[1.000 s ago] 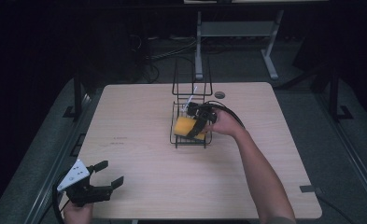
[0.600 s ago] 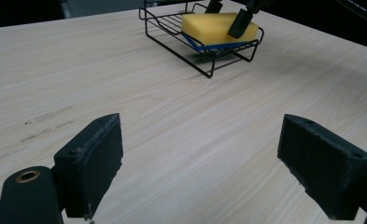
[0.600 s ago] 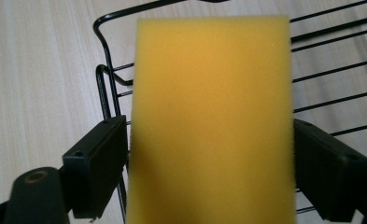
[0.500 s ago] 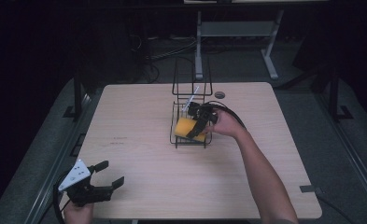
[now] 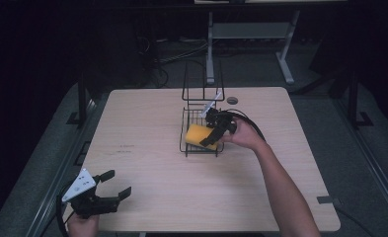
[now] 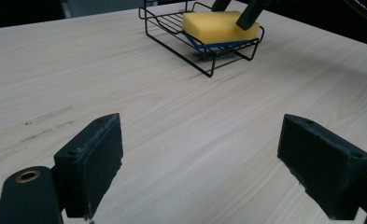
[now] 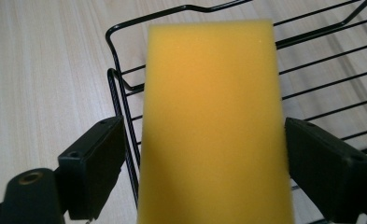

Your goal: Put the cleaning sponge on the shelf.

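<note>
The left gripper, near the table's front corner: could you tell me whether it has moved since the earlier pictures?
No. The left gripper stays by the near left corner of the table, as far from the wire basket as before, jaws open.

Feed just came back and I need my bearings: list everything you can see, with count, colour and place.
Sponge: one, yellow with a blue underside, lying in the wire basket, between the right gripper's jaws.
Wire basket: one, black, centre of the table, tall wire back at its far side.
Table: one, light wood, bare elsewhere.
Round dark spot: one, at the table's far edge behind the basket.
Right gripper: one, black, over the basket; jaws either side of the sponge, a small gap on each side in the right gripper view.
Left gripper: one, black with a grey plate, near-left table edge, open.
</note>
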